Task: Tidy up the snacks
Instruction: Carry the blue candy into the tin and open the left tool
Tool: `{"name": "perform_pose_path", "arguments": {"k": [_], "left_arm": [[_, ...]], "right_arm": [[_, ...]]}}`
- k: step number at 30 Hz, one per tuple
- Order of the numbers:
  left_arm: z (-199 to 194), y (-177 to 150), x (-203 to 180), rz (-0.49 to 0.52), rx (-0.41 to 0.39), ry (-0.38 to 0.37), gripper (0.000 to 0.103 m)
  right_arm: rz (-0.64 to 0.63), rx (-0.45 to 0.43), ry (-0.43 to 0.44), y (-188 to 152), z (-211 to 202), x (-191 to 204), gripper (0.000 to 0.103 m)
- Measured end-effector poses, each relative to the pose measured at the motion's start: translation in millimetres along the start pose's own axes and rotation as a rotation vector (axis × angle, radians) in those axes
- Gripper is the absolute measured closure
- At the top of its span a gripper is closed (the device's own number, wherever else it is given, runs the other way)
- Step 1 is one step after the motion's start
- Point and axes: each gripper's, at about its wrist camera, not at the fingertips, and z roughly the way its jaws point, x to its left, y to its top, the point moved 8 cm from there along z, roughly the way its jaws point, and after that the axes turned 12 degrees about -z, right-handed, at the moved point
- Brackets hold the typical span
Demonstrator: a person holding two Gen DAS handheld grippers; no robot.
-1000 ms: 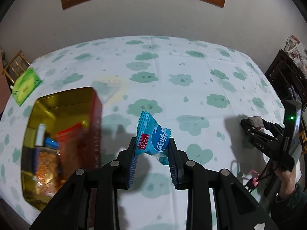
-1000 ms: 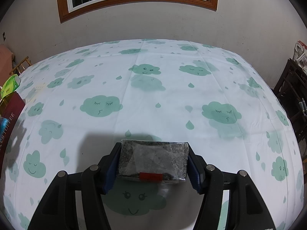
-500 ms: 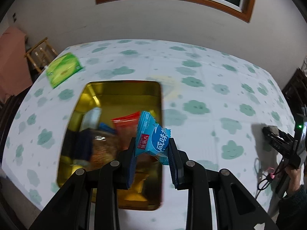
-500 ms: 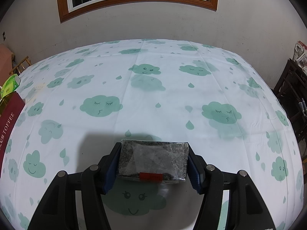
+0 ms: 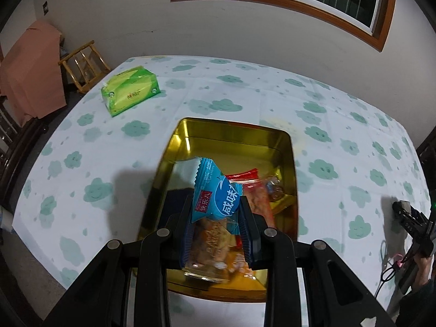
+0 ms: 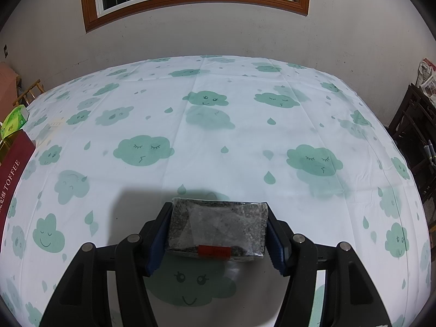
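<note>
My left gripper (image 5: 216, 229) is shut on a blue snack packet (image 5: 215, 193) and holds it above the open gold tin (image 5: 237, 136), which holds several wrapped snacks, among them a red packet (image 5: 252, 188). My right gripper (image 6: 216, 234) is shut on a dark speckled bar in clear wrap (image 6: 218, 226), low over the cloud-print tablecloth (image 6: 218, 141). The right gripper also shows at the right edge of the left wrist view (image 5: 403, 212). The tin's maroon side (image 6: 11, 179) shows at the left edge of the right wrist view.
A green tissue pack (image 5: 129, 92) lies on the table behind and left of the tin. A wooden chair (image 5: 81, 65) stands beyond the table's far left corner. Dark furniture (image 6: 417, 125) stands at the right. A wall with a window is behind.
My left gripper has swung left with the blue packet, from beside the tin to over its open inside. The right gripper and its bar have not moved.
</note>
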Motion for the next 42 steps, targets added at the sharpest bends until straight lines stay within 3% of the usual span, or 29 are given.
{"name": "perform_pose_path", "arguments": {"k": [7,18,29,36,42], "left_arm": [[13.8,-7.9,4.2,0.008,0.048,-0.007,0.076],[34.7,-31.5,-23.3,0.087,0.114,-0.036,0.076],[46.7,-39.5,-31.1,0.126,0.131,-0.010,0.076],[48.2,-37.3,-28.3,0.116,0.128,0.004,0.071],[42.1,-33.6,-26.3,0.113,0.106,0.012,0.060]], "right_arm": [[0.000,0.000,0.000,0.1,-0.1,-0.2,0.040],[-0.001,0.000,0.000,0.1,-0.1,-0.3,0.040],[-0.001,0.000,-0.001,-0.1,0.0,-0.6,0.040],[-0.001,0.000,-0.001,0.3,0.2,-0.3,0.040],[-0.001,0.000,-0.001,0.2,0.1,-0.4,0.040]]}}
